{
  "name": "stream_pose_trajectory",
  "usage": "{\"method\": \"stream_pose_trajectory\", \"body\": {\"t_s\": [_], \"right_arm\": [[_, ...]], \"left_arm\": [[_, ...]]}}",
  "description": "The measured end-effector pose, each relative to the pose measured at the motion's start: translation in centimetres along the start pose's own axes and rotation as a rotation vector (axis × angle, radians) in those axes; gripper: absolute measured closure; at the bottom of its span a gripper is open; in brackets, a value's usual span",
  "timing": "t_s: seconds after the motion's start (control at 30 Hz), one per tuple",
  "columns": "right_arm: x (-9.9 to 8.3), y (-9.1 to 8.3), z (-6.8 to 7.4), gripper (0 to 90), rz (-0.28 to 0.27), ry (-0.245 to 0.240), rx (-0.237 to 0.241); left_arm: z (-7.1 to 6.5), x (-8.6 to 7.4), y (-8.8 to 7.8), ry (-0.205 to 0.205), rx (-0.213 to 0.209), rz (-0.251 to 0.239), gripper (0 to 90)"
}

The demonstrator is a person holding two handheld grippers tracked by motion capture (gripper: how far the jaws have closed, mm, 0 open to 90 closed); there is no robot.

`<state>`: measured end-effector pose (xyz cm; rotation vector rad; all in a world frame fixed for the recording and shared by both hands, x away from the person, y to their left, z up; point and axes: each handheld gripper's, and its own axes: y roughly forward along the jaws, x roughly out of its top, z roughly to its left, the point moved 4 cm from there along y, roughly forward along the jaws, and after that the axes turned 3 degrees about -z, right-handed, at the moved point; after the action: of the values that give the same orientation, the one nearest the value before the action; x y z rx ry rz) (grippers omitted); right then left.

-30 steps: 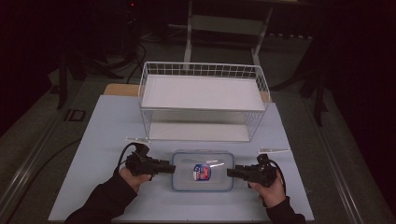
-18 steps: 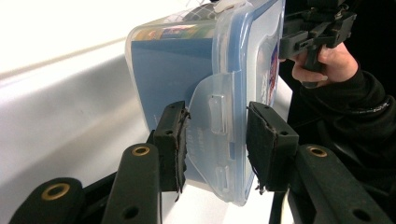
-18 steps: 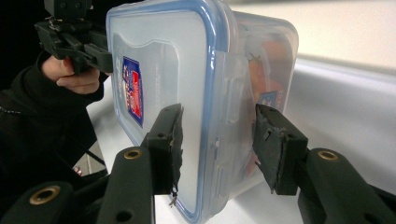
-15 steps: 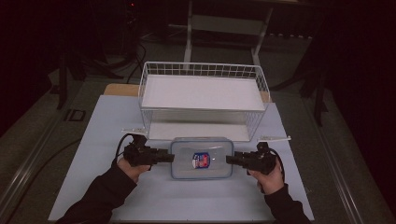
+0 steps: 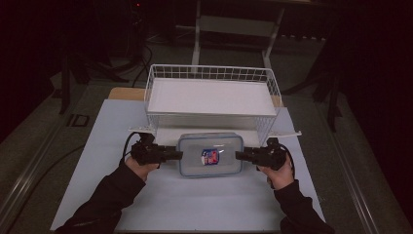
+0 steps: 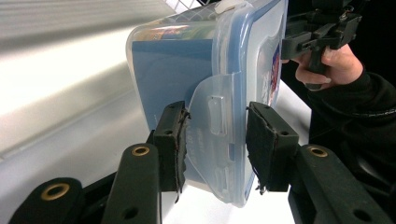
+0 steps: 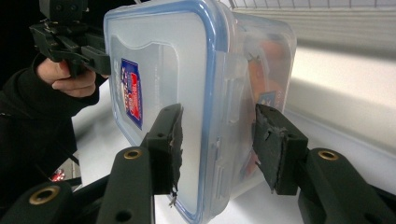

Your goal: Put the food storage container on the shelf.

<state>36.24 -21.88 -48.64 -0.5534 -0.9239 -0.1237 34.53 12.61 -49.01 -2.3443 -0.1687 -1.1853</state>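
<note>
**Clear box gripped at both ends, just short of the wire basket**

The clear plastic container (image 5: 210, 155) with its blue-edged lid sits between the two grippers, lid up, a red-and-blue sticker (image 5: 210, 156) on top. It lies over the near half of the white worktop (image 5: 97, 146), just in front of the white wire basket (image 5: 211, 100); whether it touches the worktop or hangs clear of it, I cannot tell.

On the left end, the left gripper (image 6: 215, 140) has its jaws partly closed across the container's short side, one pad against the base, the other against the lid edge, with the folded-down lid clip (image 6: 215, 119) between them. It is holding that end.

Over on the other end, the right gripper (image 7: 217, 140) does the same: one pad on the lid face, the other on the clear wall of the base. Holding too, at a middling width.

From above, both grippers (image 5: 173, 155) (image 5: 241, 156) point inward, level, facing each other. The basket stands behind, its white floor bare, at the far side of the worktop.
</note>
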Motion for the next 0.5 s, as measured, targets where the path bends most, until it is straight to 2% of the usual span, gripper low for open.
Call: {"method": "stream_pose_trajectory", "body": {"t_s": [0.23, 0.3, 0.5], "right_arm": [[1.1, 0.6, -1.0, 53.4, -0.036, -0.025, 0.001], [1.3, 0.8, -1.3, 53.4, -0.042, -0.033, -0.001], [1.5, 1.1, -2.5, 53.2, -0.053, -0.045, -0.02]], "left_arm": [[0.8, 1.3, 0.2, 0.042, 0.033, -0.046, 58.7], [1.2, 1.4, 0.5, 0.043, 0.042, -0.053, 58.5], [1.8, 1.6, 1.6, 0.081, 0.079, -0.07, 57.7]]}}
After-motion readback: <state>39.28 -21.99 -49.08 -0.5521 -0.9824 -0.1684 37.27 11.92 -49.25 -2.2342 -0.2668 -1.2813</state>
